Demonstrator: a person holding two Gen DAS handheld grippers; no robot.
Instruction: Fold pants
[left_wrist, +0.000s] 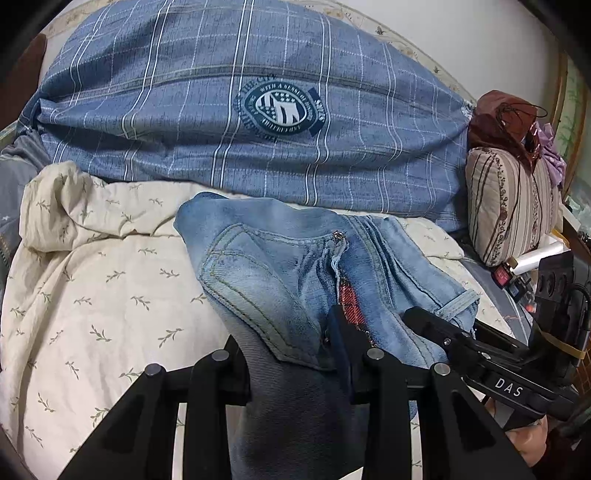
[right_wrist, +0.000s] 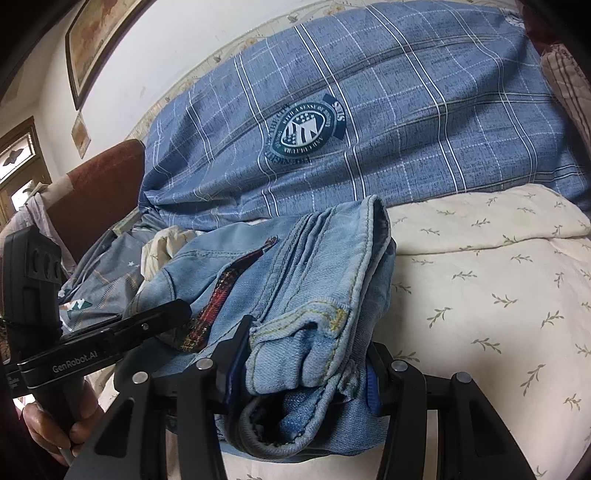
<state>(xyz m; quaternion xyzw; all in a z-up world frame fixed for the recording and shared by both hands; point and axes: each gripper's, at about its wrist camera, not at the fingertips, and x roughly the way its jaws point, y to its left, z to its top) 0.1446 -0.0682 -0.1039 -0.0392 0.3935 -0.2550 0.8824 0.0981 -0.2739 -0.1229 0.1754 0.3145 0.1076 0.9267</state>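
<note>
Light-blue denim pants (left_wrist: 280, 258) lie bunched on a cream leaf-print quilt (left_wrist: 110, 280), with red plaid lining showing at the open fly. My left gripper (left_wrist: 291, 343) is shut on a fold of the pants that runs down between its fingers; the left finger is mostly hidden by cloth. In the right wrist view, the pants (right_wrist: 325, 273) form a thick stack of layers, and my right gripper (right_wrist: 306, 362) is shut on that bundle. The two grippers are close side by side: the right one's tip (left_wrist: 424, 321) shows in the left view, the left one's tip (right_wrist: 173, 310) in the right view.
A big blue plaid duvet with a round crest (left_wrist: 258, 110) is piled behind the pants. A striped cushion (left_wrist: 509, 206) with a brown bag (left_wrist: 506, 118) on it stands at the right. A brown headboard (right_wrist: 103, 184) and a framed picture (right_wrist: 96, 40) are at the left.
</note>
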